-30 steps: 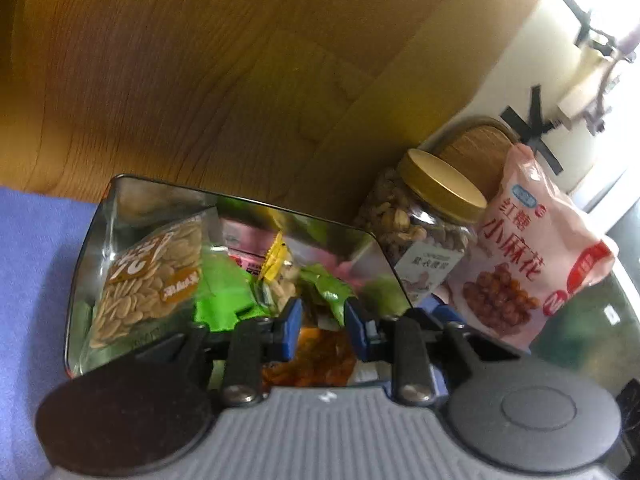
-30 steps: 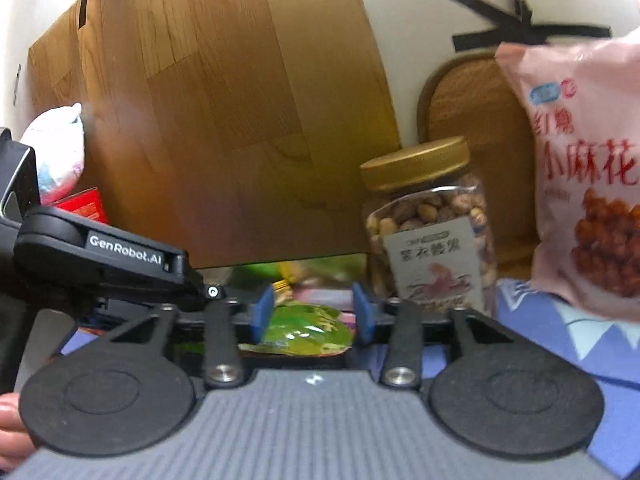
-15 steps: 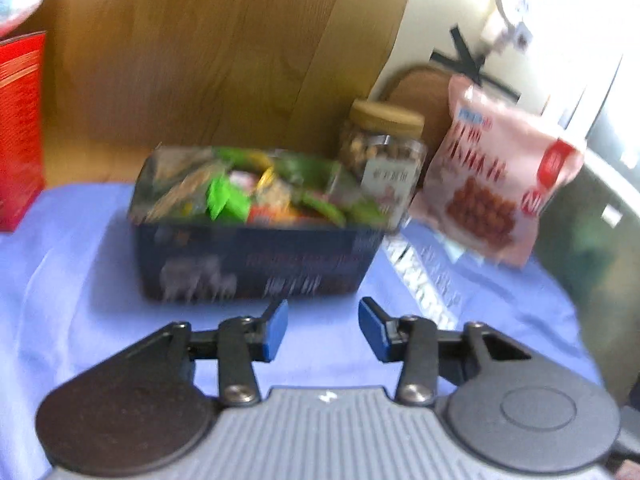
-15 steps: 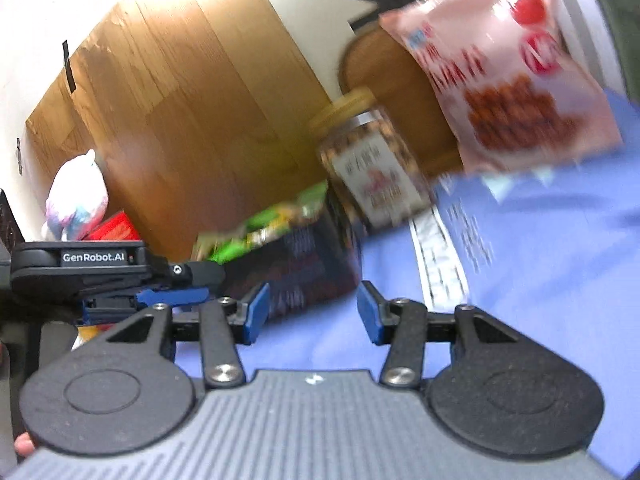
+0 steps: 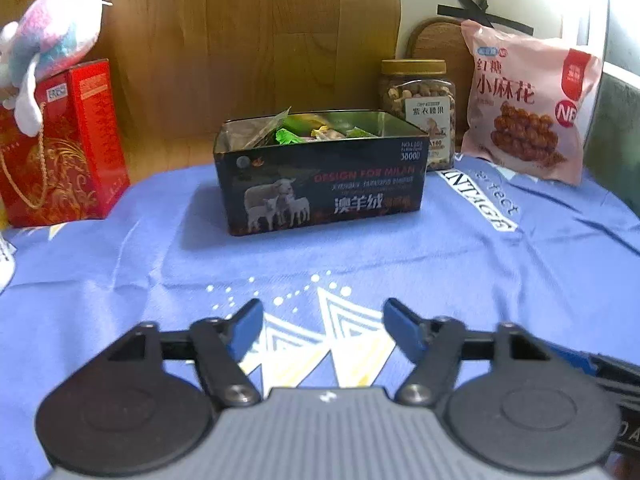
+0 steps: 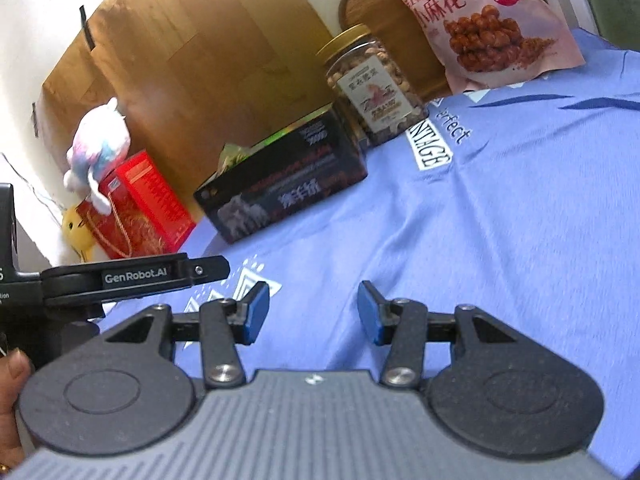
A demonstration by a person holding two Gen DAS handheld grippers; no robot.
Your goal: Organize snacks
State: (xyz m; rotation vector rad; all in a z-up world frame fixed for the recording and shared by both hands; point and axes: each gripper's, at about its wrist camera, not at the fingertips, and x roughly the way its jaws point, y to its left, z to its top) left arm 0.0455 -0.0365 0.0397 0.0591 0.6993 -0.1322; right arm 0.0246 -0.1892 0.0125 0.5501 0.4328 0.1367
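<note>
A dark tin box (image 5: pixel 320 196) (image 6: pixel 280 196) with sheep printed on its side stands on the blue cloth, holding several wrapped snacks (image 5: pixel 304 130). Behind it to the right are a nut jar (image 5: pixel 420 108) (image 6: pixel 372 88) with a gold lid and a pink snack bag (image 5: pixel 524 108) (image 6: pixel 480 20). My left gripper (image 5: pixel 322 330) hovers over the cloth well in front of the box, its jaws opening with nothing between them. My right gripper (image 6: pixel 310 312) is open and empty over the cloth. The left gripper's finger (image 6: pixel 132 278) shows at the left of the right wrist view.
A red gift bag (image 5: pixel 60 148) (image 6: pixel 140 208) with a pastel plush toy (image 5: pixel 44 48) (image 6: pixel 100 148) on top stands at the left. A wooden board (image 5: pixel 248 40) leans behind the box, and a round wooden board (image 5: pixel 432 44) behind the jar. A thumb (image 6: pixel 12 376) shows at the lower left.
Both grippers have pulled back from over the box to the front of the cloth. The left jaws went from nearly shut to wide apart. The right jaws kept their gap.
</note>
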